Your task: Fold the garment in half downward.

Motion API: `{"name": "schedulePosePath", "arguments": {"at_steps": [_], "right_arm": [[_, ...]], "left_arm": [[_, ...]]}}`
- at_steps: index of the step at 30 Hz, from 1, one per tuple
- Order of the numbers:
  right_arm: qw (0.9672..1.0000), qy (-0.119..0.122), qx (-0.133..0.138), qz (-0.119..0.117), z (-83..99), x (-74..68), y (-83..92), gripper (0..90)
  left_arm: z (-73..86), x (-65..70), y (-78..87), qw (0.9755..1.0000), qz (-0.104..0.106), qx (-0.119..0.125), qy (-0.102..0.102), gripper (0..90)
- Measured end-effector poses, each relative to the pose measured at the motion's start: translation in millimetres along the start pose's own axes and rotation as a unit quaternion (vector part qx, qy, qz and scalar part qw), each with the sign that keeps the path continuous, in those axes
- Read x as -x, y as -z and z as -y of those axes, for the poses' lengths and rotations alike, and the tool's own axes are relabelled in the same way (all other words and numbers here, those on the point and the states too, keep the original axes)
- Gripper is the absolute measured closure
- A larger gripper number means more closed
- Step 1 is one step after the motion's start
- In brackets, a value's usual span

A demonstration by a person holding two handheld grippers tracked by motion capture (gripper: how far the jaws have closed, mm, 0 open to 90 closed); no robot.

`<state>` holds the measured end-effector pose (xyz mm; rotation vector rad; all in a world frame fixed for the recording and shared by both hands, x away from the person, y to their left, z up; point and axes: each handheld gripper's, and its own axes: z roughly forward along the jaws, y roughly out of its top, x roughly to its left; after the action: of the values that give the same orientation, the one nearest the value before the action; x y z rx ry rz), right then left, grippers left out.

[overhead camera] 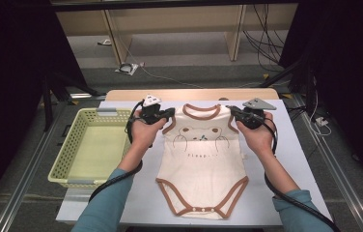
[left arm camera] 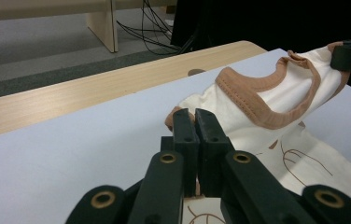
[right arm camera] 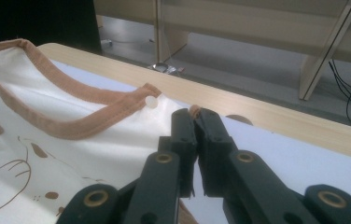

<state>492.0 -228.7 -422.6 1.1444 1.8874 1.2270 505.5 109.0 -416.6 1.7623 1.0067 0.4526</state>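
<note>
Cream bodysuit (overhead camera: 203, 159) flat on worktop (overhead camera: 276, 183), long axis toward person — left gripper (overhead camera: 169, 115), right gripper (overhead camera: 234, 112) clamped on shoulders.

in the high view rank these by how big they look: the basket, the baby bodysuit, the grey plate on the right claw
1. Baby bodysuit and basket: they cover much the same area, too close to rank.
2. Grey plate on the right claw: by far the smallest.

White-topped table (overhead camera: 286, 159), cream baby bodysuit (overhead camera: 203, 164) lying flat, yellow basket (overhead camera: 66, 159) alongside
</note>
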Motion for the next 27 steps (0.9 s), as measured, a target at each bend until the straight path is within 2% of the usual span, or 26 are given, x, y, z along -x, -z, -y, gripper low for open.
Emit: {"name": "schedulePosePath", "arguments": {"at_steps": [14, 21, 27], "right_arm": [[1.0000, 0.006, 0.005, -0.004, 15.1, -6.4, 9.7, 86.1], [1.0000, 0.002, 0.005, -0.005, 22.7, -5.3, 14.5, 86.1], [0.9999, 0.002, 0.011, -0.007, 28.1, -7.8, 17.3, 86.1]], "left_arm": [[11.0, 6.7, 7.8, 0.9999, 0.008, 0.003, -0.005, 87.7], [12.9, 13.5, 12.3, 0.9997, 0.012, 0.002, -0.020, 87.7], [19.8, 13.4, 15.8, 0.9997, 0.014, 0.005, -0.018, 87.7]]}}
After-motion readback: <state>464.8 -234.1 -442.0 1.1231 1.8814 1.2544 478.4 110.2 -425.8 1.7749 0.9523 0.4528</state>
